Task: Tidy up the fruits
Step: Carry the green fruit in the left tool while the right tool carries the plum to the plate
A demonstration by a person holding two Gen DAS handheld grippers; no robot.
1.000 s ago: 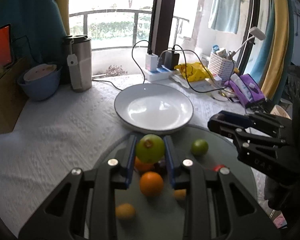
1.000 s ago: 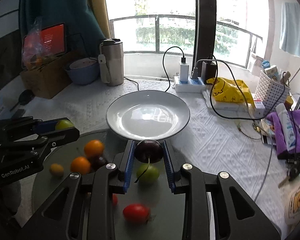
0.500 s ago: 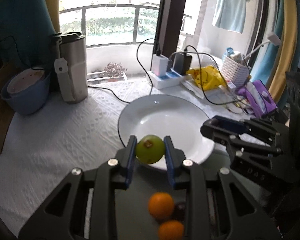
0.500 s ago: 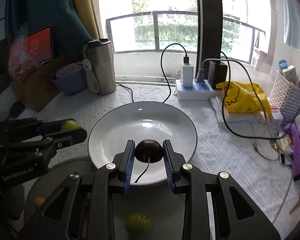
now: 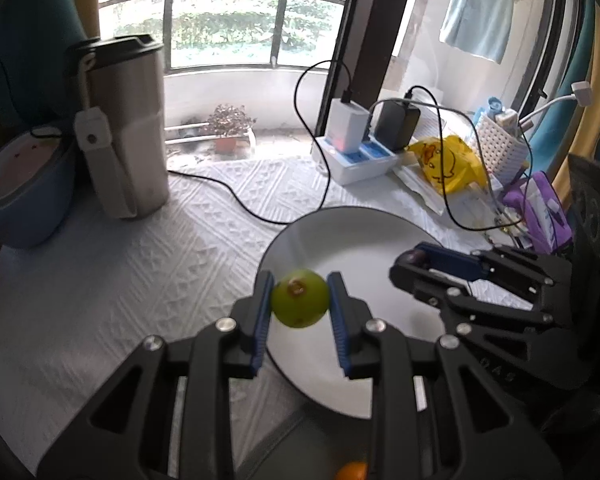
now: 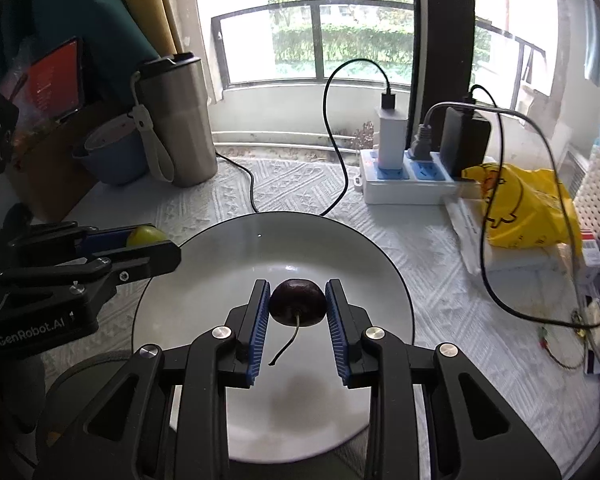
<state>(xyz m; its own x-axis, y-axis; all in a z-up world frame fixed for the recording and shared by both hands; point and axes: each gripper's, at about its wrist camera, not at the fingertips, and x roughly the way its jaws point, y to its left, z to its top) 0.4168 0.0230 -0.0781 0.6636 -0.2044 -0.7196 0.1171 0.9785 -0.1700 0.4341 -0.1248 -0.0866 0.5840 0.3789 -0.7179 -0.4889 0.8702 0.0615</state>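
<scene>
My left gripper (image 5: 300,300) is shut on a small green fruit (image 5: 299,298), held over the near left rim of the white plate (image 5: 340,248). From the right wrist view the same gripper (image 6: 152,240) sits at the plate's left edge with the green fruit (image 6: 145,235) between its blue pads. My right gripper (image 6: 297,300) is shut on a dark cherry (image 6: 297,301) with its stem hanging down, above the middle of the white plate (image 6: 240,248). In the left wrist view that gripper (image 5: 410,262) reaches over the plate from the right. An orange fruit (image 5: 352,472) shows at the bottom edge.
A steel tumbler (image 6: 178,120), a blue bowl (image 6: 108,152) and a cardboard box stand at the back left. A power strip (image 6: 404,184) with chargers and trailing cables lies behind the plate. A yellow bag (image 6: 520,204), a white basket and purple items crowd the right side.
Both grippers have moved forward from above the grey tray of fruits to over the white plate, each still holding its fruit. The tray has dropped out of view below.
</scene>
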